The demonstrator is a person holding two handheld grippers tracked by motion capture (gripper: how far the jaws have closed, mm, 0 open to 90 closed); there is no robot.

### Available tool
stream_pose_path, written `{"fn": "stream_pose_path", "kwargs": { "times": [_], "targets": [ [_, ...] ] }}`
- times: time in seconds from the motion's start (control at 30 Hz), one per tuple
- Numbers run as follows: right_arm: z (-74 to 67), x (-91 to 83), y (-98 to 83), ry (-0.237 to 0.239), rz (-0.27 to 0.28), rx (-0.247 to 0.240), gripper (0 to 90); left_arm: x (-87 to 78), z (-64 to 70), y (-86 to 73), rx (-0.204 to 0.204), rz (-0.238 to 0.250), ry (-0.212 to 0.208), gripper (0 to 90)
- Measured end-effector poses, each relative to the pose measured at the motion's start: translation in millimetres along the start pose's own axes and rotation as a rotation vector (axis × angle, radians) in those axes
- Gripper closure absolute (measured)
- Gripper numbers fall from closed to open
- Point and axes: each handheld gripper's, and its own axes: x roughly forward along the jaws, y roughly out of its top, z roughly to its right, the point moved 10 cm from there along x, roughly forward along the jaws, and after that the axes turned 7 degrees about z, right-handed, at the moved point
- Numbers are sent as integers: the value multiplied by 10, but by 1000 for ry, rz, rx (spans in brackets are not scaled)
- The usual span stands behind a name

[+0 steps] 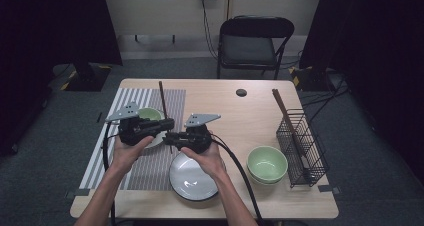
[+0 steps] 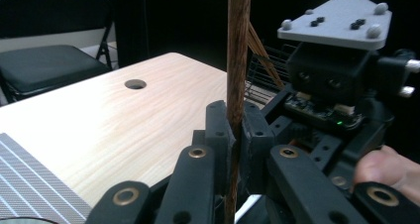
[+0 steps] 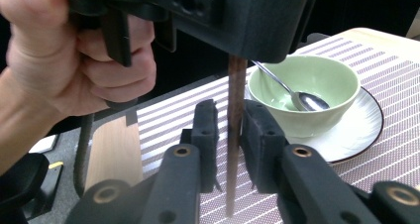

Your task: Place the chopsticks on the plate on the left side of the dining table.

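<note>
A brown wooden chopstick (image 1: 163, 98) stands almost upright over the striped placemat (image 1: 150, 171). My left gripper (image 1: 167, 126) is shut on it; in the left gripper view both pads squeeze the chopstick (image 2: 238, 45) between the jaws of this gripper (image 2: 236, 120). My right gripper (image 1: 171, 137) faces it from the right. In the right gripper view the chopstick (image 3: 236, 100) hangs between the jaws of that gripper (image 3: 230, 117), against the right pad, with a gap at the left pad. Behind it a green bowl (image 3: 307, 80) with a metal spoon (image 3: 292, 92) sits on a white saucer (image 3: 366, 125).
A white plate (image 1: 192, 178) lies at the front edge below my hands. Stacked green bowls (image 1: 267, 163) stand to the right, beside a wire basket (image 1: 302, 146) that holds chopsticks (image 1: 282, 108). A black chair (image 1: 252, 41) stands beyond the table.
</note>
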Motion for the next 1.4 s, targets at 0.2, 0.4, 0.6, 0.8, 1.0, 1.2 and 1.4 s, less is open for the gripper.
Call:
{"fn": "stream_pose_path", "kwargs": {
  "times": [0.2, 0.4, 0.6, 0.8, 1.0, 1.2, 1.4],
  "targets": [
    [-4, 27, -40, 6, 0, 3, 826, 16, 13, -16, 9, -10, -7, 847],
    [2, 14, -30, -6, 2, -7, 854, 9, 16, -6, -3, -2, -13, 848],
    [3, -5, -23, -12, -1, -11, 857, 7, -2, -5, 9, -1, -2, 839],
    [-7, -29, -24, -16, -9, -10, 858, -6, -1, -5, 11, 8, -13, 823],
    [-1, -73, -6, -30, -7, -7, 858, -25, -40, -7, 15, 9, 4, 792],
    [34, -138, 37, -40, -2, -6, 859, -44, -115, -25, -7, 11, 25, 736],
    [27, -141, 23, -40, -14, -7, 859, -45, -123, -26, 1, 9, 36, 672]
  ]
}}
